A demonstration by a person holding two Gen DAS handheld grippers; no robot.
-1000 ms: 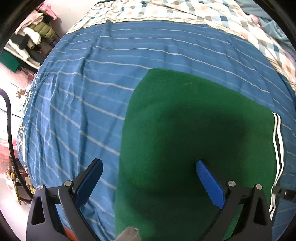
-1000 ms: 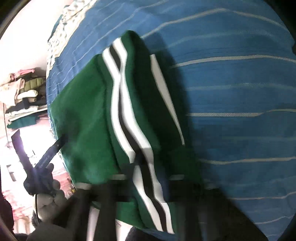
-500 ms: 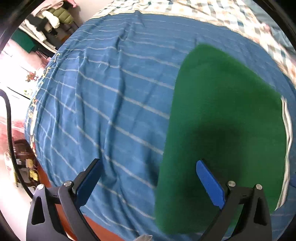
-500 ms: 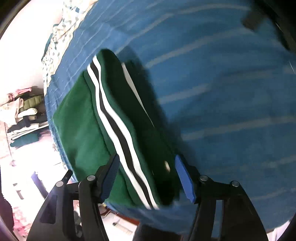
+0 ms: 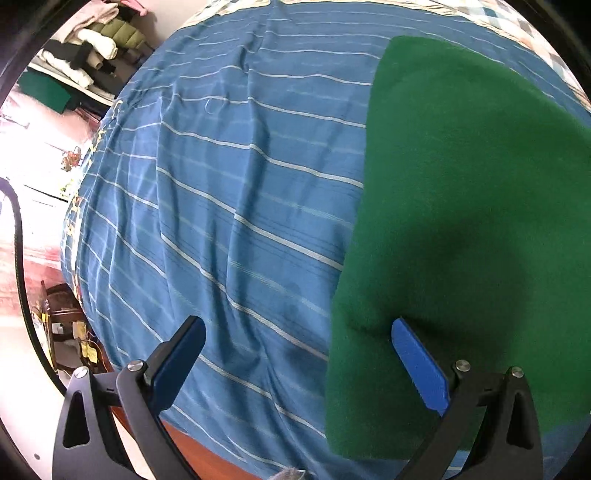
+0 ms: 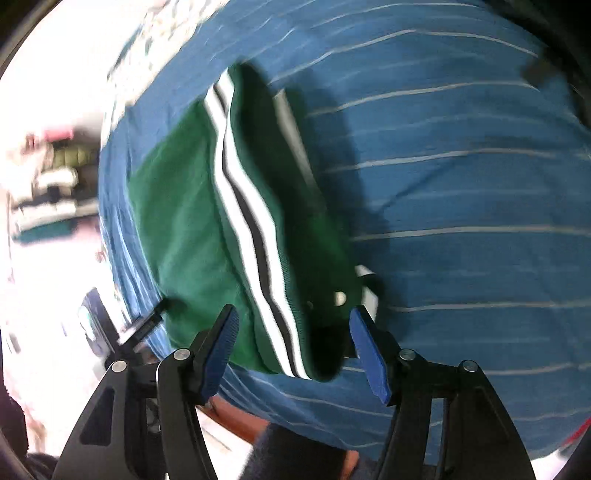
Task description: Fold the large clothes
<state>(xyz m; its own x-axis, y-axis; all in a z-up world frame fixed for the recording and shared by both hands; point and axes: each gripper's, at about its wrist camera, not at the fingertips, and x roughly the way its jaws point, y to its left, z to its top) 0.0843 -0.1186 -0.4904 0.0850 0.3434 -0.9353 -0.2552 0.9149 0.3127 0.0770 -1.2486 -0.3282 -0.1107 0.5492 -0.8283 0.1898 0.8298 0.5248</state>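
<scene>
Right gripper (image 6: 293,326): jaws stand apart with nothing pinched; they opened within the last second, going by the earlier frames, and the pads clear the cloth on both sides. Between and just beyond them lies the near end of the green garment (image 6: 184,221), one item, folded into a compact block on the blue striped bedspread (image 6: 461,192). A white-and-black stripe band (image 6: 255,236) runs lengthwise along its top; one small pale button (image 6: 340,297) shows near the right fingertip. This view is motion-blurred, so whether the fold is two layers or more cannot be told. Left gripper (image 5: 295,325): jaws wide, empty; the left pad hangs over bare bedspread, the right pad (image 5: 419,363) over the near left edge of the garment (image 5: 461,184), which fills the right part of that view, flat and plain green. Two grippers counted, both free of cloth. Beyond the bedspread (image 5: 221,184), a checked quilt (image 5: 517,22) lies at the far edge. Off the bed's left side stands a shelf (image 5: 88,48) holding stacked folded clothes, number not countable. No legible writing or labels anywhere.
</scene>
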